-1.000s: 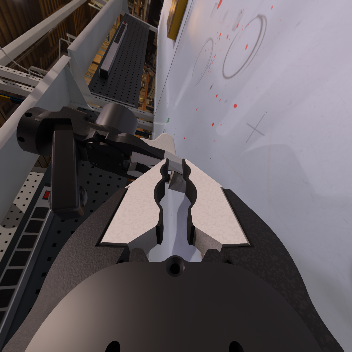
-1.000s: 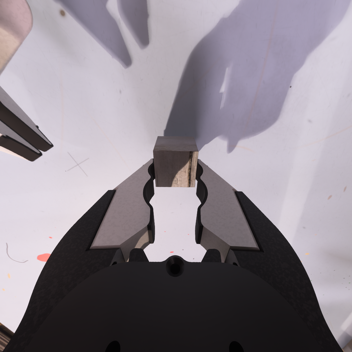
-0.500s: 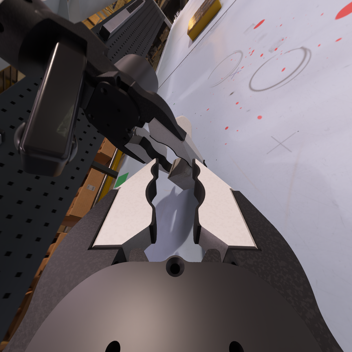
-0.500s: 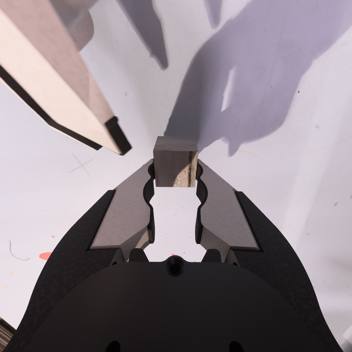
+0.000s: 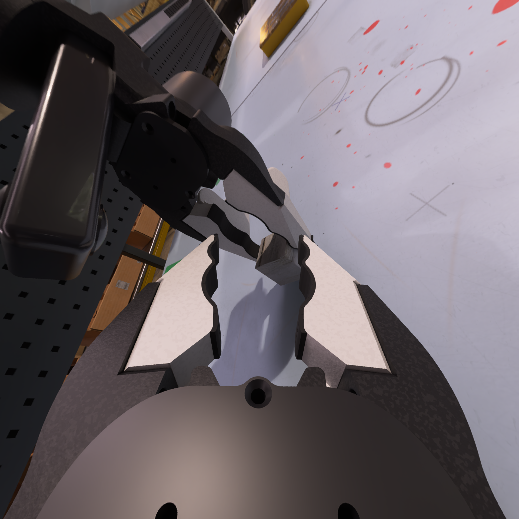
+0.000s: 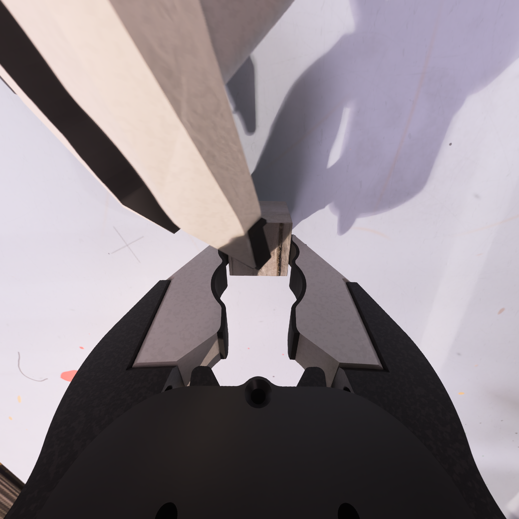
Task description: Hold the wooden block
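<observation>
Change: since half a second ago we see the left gripper [image 5: 257,241] opened wider and drawn in on the block [image 5: 276,259]; in the right view its pale finger [image 6: 168,126] now overlaps the block, where before it stood off at 10 o'clock.
Block: small, grey-brown wood, held above the table [image 5: 421,280]; in the left view it sits just right of centre, in the right view at centre [image 6: 280,247].
Right gripper: we see it [image 6: 258,252] clamped on the block, one fingertip on each side face; in the left view it reaches in from 10 o'clock [image 5: 276,244].
Left gripper: jaws spread wide, holding nothing; the block lies between the tips, hard against the right finger [image 5: 328,295], with a clear gap to the left one.
Contact: whether that right finger presses the block or only meets it, we cannot tell.
Table: pale, with red specks, two drawn rings [image 5: 410,92] at 1 o'clock and a pencilled cross [image 5: 427,202] at 3 o'clock in the left view.
Shadows: both grippers throw grey shapes [image 6: 393,126] on the table at 1 o'clock in the right view.
Background: black pegboard [image 5: 42,323] at 9 o'clock and a yellow-brown slab [image 5: 280,22] at 12 o'clock in the left view.
</observation>
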